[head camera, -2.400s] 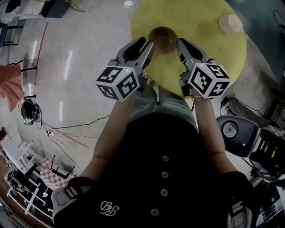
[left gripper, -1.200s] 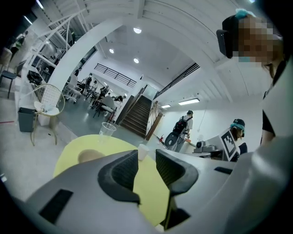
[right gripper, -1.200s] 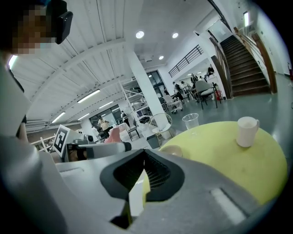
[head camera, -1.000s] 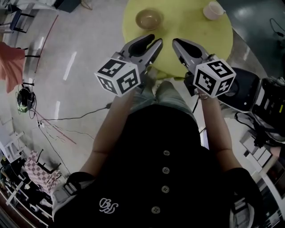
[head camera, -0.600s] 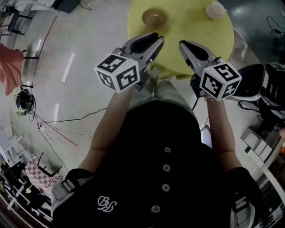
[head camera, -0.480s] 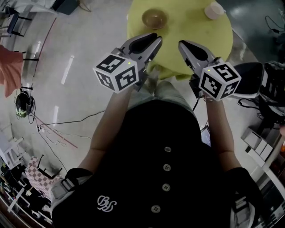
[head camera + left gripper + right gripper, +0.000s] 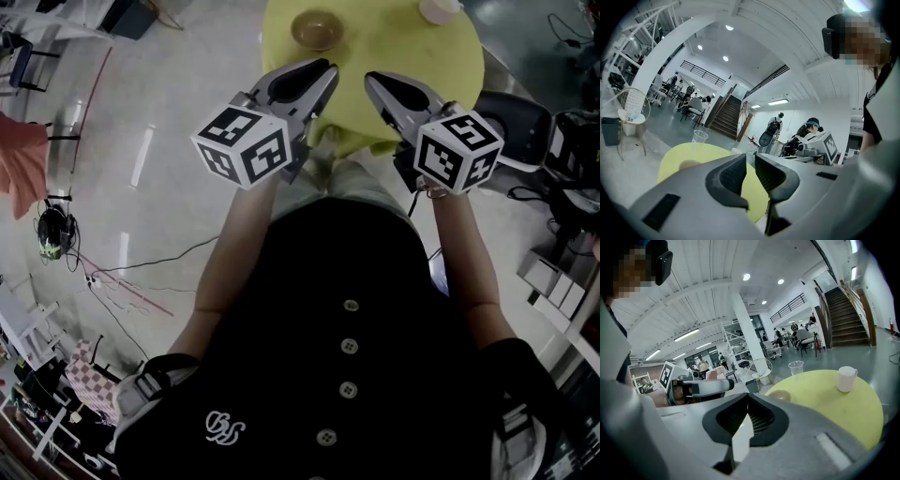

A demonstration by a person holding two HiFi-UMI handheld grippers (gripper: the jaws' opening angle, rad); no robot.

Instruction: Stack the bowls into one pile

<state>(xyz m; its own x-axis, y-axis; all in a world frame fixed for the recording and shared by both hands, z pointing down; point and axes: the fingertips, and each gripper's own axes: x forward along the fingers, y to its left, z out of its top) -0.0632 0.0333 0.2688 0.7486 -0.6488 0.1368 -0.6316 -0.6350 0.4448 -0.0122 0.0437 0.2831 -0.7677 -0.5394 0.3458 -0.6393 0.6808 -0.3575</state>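
- Pale glossy floor [image 7: 159, 206] surrounds the person, whose black buttoned shirt [image 7: 347, 309] fills the bottom of the head view.
- Both forearms are held out in front, side by side and apart, and each hand carries a gripper short of the table.
- Left gripper [image 7: 326, 69]: its own view [image 7: 750, 158] shows the jaws a narrow slit apart, with nothing between the pads.
- Right gripper [image 7: 371, 81]: the jaws meet at the tips and hold nothing [image 7: 747, 395].
- Beyond them stands a round yellow table [image 7: 403, 52], its near edge just past the jaw tips.
- A brown bowl [image 7: 316, 30] sits on the left part of the table, well clear of both grippers; I cannot tell whether it is a single bowl or several nested.
- A white mug [image 7: 846, 378] stands toward the right edge, and a clear plastic cup [image 7: 796, 367] at the far rim.
- Farther off are a staircase [image 7: 846, 315] and seated people in an open hall.
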